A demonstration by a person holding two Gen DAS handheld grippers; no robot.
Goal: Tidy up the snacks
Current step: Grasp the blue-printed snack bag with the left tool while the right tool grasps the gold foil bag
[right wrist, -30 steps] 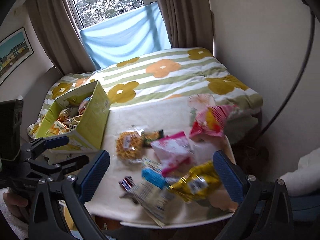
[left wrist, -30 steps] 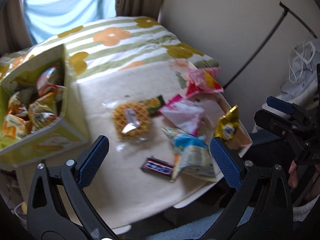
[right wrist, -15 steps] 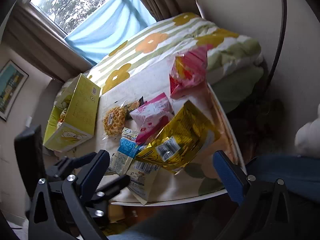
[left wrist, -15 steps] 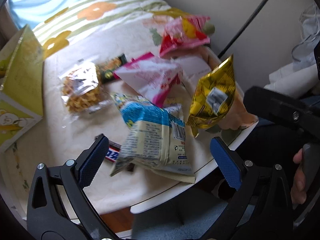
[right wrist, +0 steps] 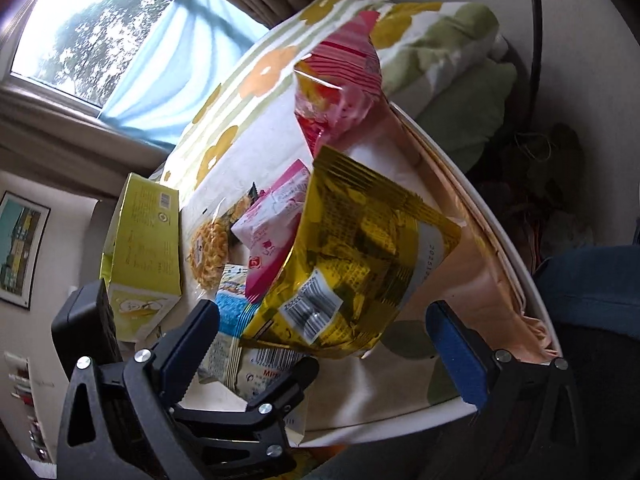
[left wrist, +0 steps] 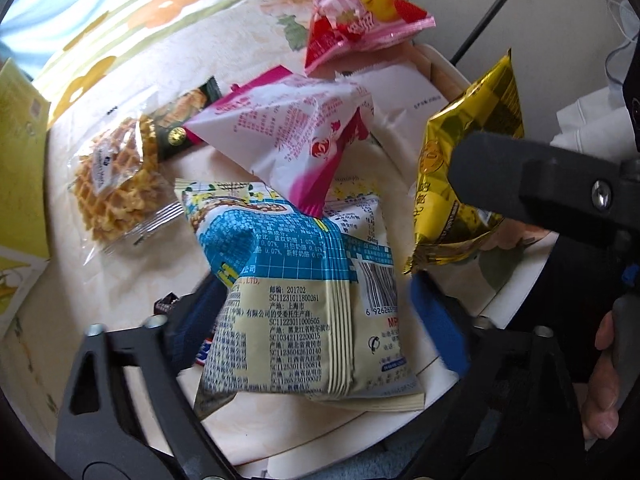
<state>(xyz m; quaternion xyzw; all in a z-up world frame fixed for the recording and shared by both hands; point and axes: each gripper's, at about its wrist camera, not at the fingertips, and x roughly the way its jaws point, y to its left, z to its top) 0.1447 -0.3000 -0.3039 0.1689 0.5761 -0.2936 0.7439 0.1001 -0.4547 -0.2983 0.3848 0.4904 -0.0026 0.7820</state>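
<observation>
Several snack packs lie on the small white table [left wrist: 460, 376]. A blue-and-cream packet [left wrist: 304, 300] lies between the open fingers of my left gripper [left wrist: 320, 312]; it also shows in the right wrist view [right wrist: 236, 344]. A gold foil bag [right wrist: 352, 276] stands just ahead of my open right gripper [right wrist: 332, 328], and shows at the right of the left wrist view [left wrist: 452, 168]. Behind lie a white-and-pink packet [left wrist: 296, 136], a wrapped waffle [left wrist: 116, 184], a dark green bar [left wrist: 180, 120], a red-pink bag [left wrist: 360, 20] and a chocolate bar [left wrist: 200, 356], partly hidden.
A yellow-green snack box [right wrist: 140, 248] stands at the table's left end. A flowered quilt [right wrist: 260, 76] lies behind the table, under a window. The table's rounded front edge is close below both grippers. A black cable runs along the wall on the right.
Both grippers have moved down and in toward the table. The left now straddles the blue-and-cream packet; the right has closed in on the gold bag. Both jaws stay open.
</observation>
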